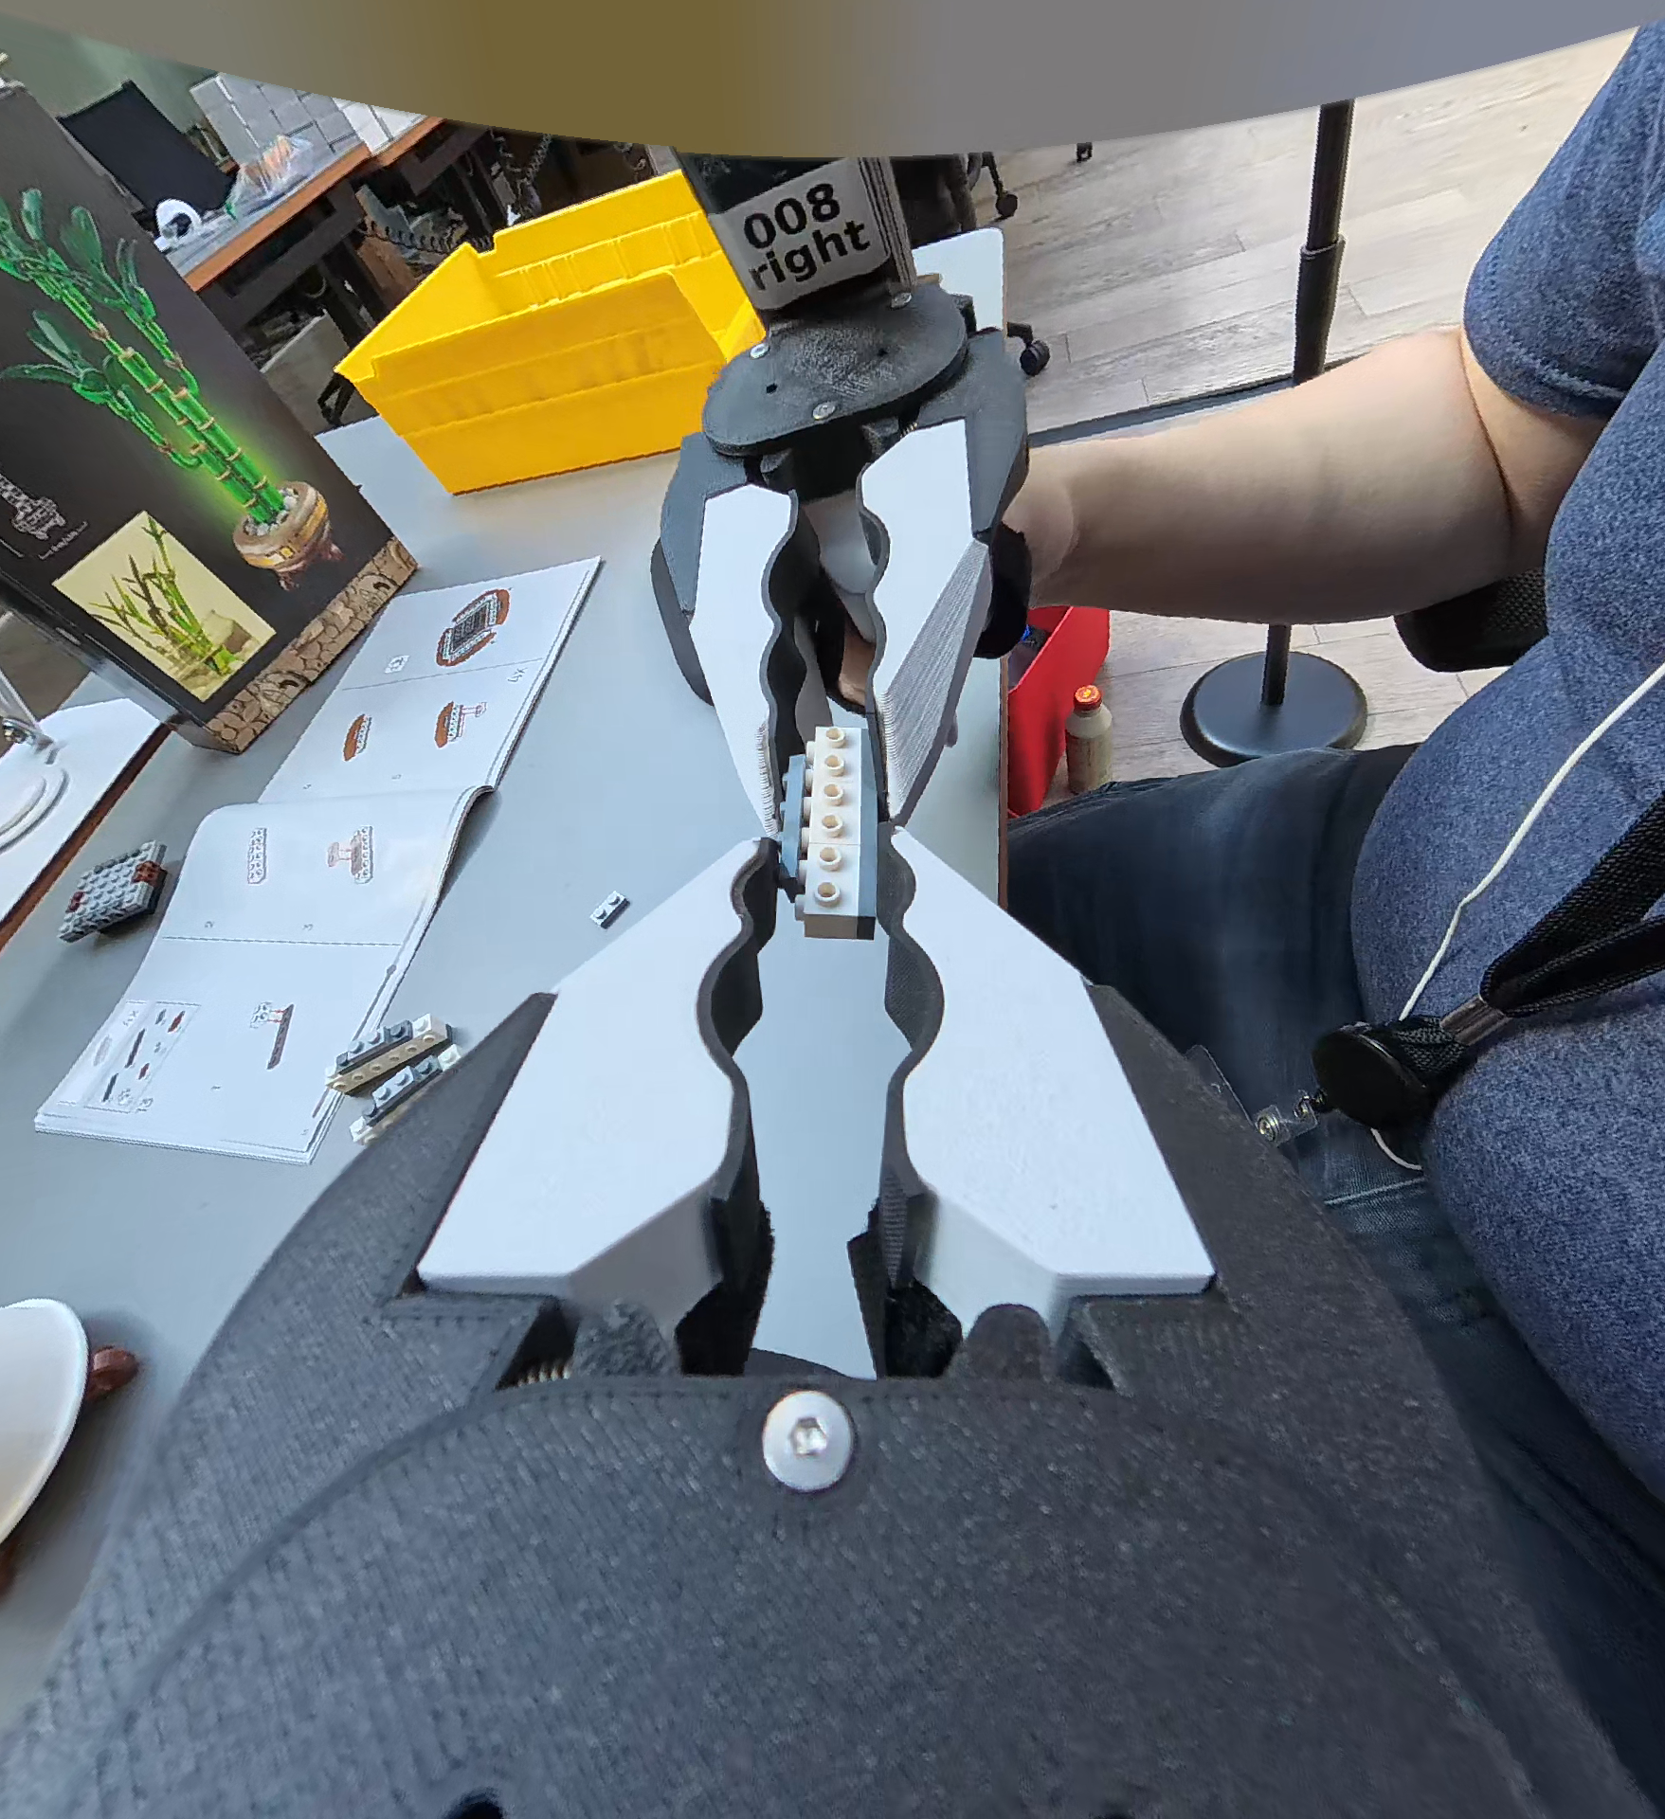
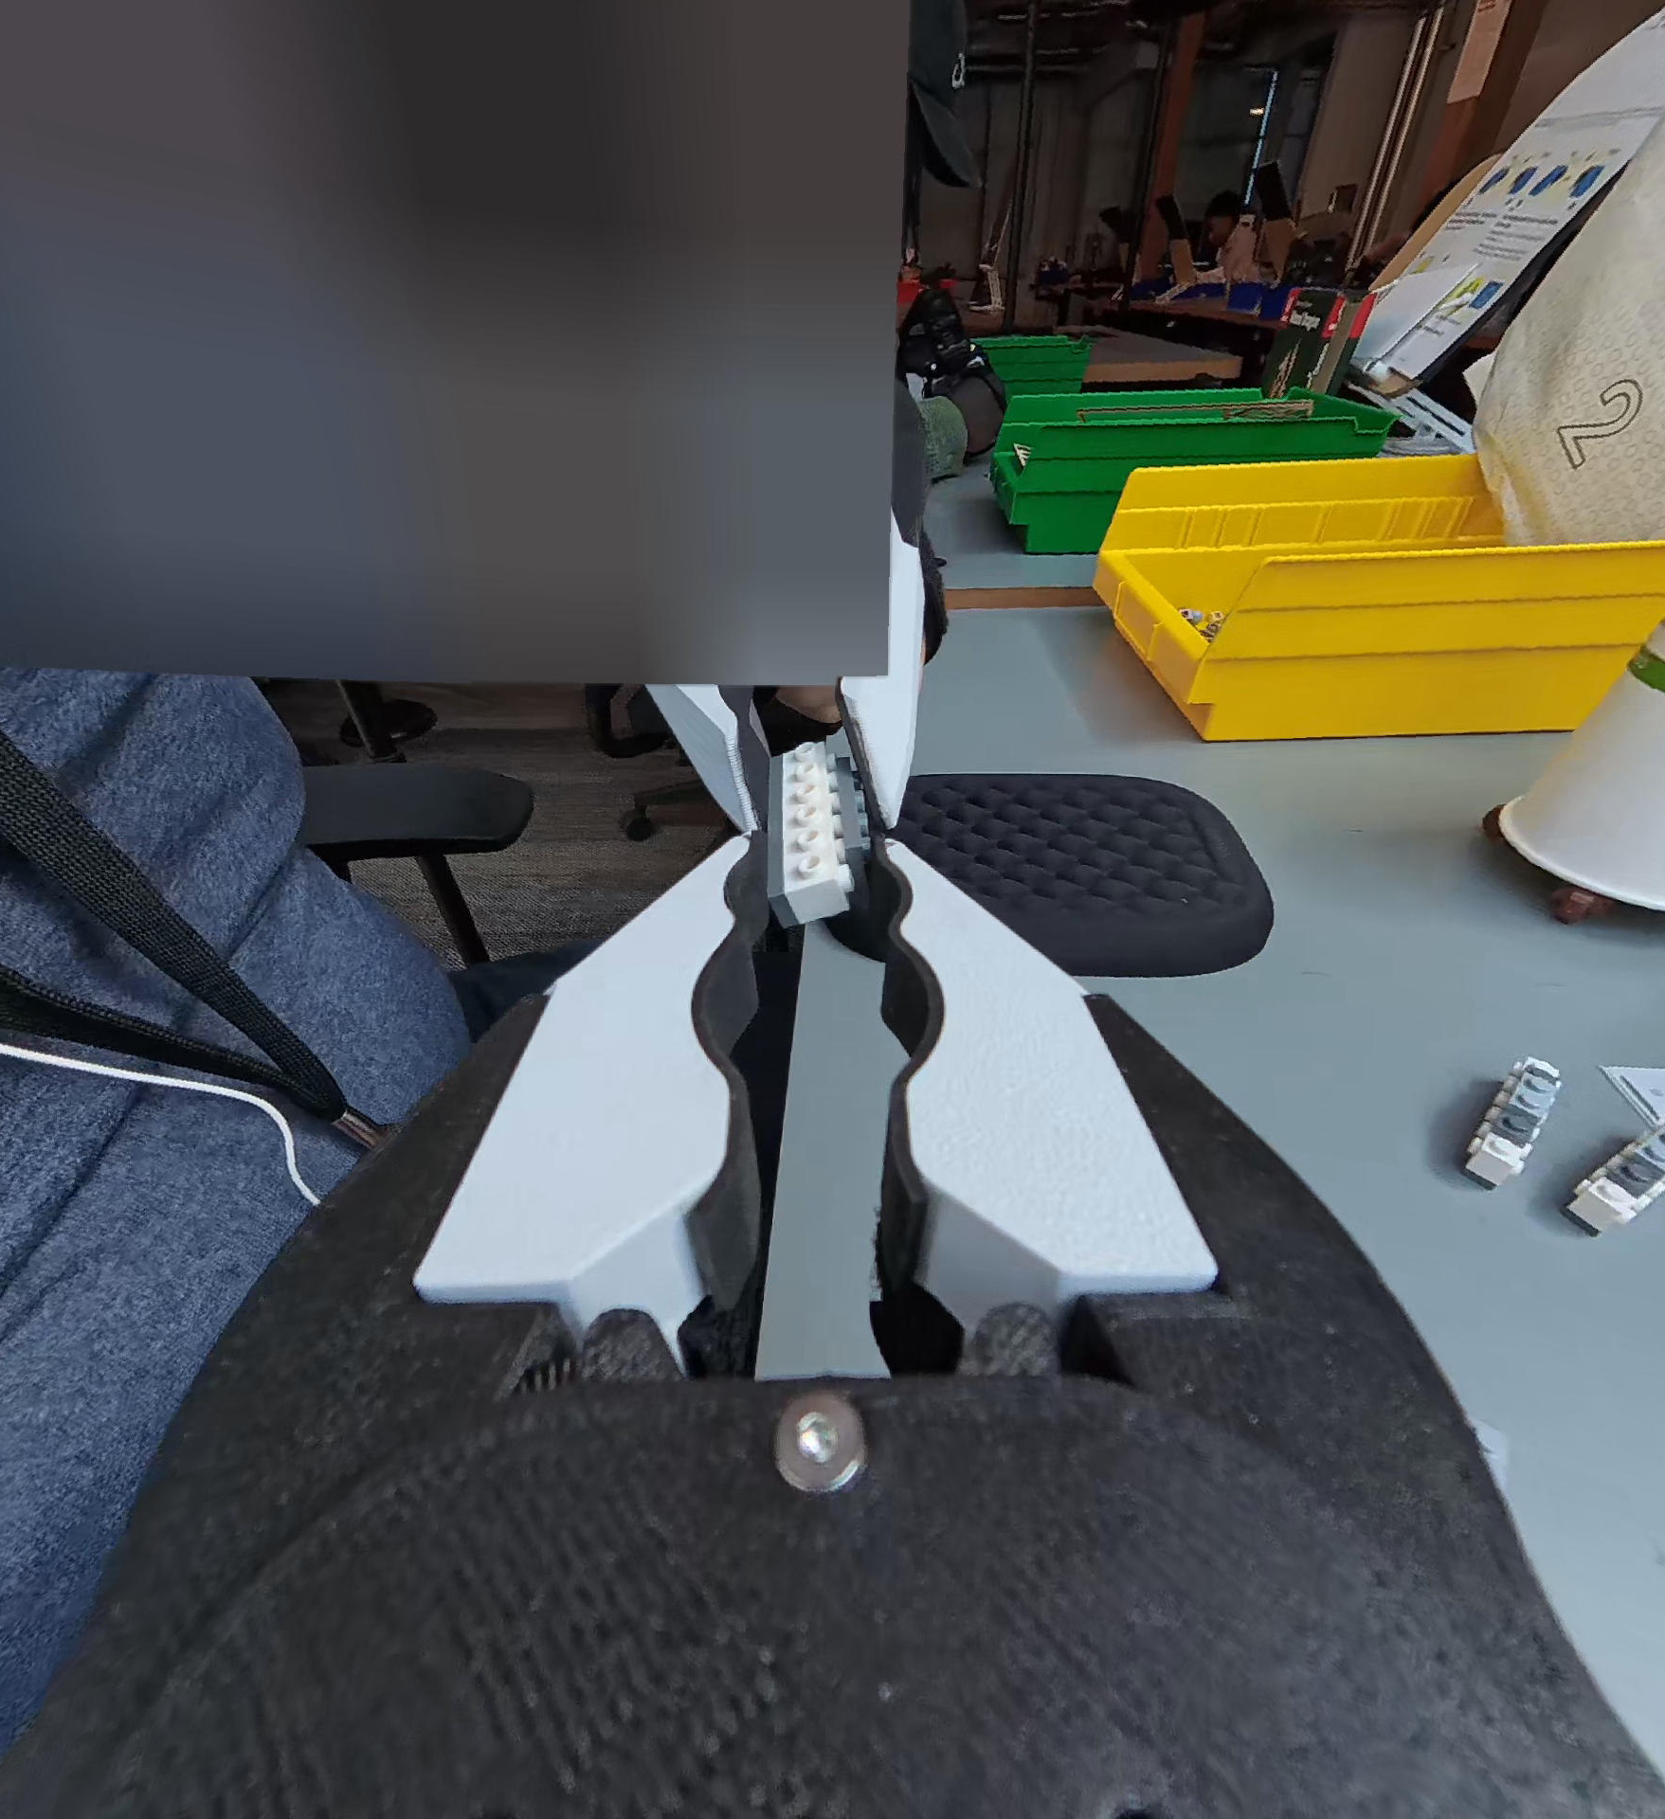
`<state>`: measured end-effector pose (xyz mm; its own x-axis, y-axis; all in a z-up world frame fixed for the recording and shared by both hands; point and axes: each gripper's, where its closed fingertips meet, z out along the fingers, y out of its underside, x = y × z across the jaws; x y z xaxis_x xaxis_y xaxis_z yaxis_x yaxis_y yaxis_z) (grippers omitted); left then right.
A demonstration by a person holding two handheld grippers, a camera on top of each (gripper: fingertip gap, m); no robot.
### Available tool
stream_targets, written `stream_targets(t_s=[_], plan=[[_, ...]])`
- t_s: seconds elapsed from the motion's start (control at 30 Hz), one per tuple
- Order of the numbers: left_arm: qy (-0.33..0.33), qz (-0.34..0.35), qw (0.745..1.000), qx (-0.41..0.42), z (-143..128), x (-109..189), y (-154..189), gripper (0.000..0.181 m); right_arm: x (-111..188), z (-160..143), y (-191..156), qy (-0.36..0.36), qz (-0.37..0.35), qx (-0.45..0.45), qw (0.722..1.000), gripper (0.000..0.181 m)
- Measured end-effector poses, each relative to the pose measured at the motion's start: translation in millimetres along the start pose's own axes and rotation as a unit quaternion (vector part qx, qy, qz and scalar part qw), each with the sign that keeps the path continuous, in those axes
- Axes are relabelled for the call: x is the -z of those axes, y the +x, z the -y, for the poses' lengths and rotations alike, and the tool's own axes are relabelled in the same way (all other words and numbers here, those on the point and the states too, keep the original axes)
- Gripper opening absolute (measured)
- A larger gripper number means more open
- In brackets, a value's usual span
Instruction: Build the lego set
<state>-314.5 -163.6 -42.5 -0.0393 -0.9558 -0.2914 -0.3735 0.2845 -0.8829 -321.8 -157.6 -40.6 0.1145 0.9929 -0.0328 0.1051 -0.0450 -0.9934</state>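
A shared workshop: grey worktable [image 1: 611, 689], yellow parts bins [image 2: 1379, 630], green bins [image 2: 1153, 463], more benches behind.

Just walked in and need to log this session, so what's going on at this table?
A seated person holds a two-finger tool in each hand. Both the left tool and the right tool are closed on one small white-and-grey studded brick strip, held between them above the grey table. Two similar finished strips lie on the table beside the open white instruction booklet. A yellow plastic bin sits further back.
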Motion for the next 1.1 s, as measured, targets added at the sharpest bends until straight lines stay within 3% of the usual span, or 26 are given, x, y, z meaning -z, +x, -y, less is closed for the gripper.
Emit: stream_targets(t_s=[0.3,0.87,1.1], plan=[[0.004,-0.026,0.998,0.059,0.8,0.8,1.6,0.017,0.6,5.6,-1.9,0.042,-0.013,0.040,0.998,0.018],[0.041,-0.036,0.989,0.140,-1.4,3.5,4.8,0.018,-4.3,1.8,-5.8,0.031,0.002,-0.005,1.000,0.018],[0.014,0.001,0.997,0.077,-0.9,3.1,0.7,0.018,-0.5,0.8,-3.1,-0.004,-0.033,0.039,0.999,0.018]])
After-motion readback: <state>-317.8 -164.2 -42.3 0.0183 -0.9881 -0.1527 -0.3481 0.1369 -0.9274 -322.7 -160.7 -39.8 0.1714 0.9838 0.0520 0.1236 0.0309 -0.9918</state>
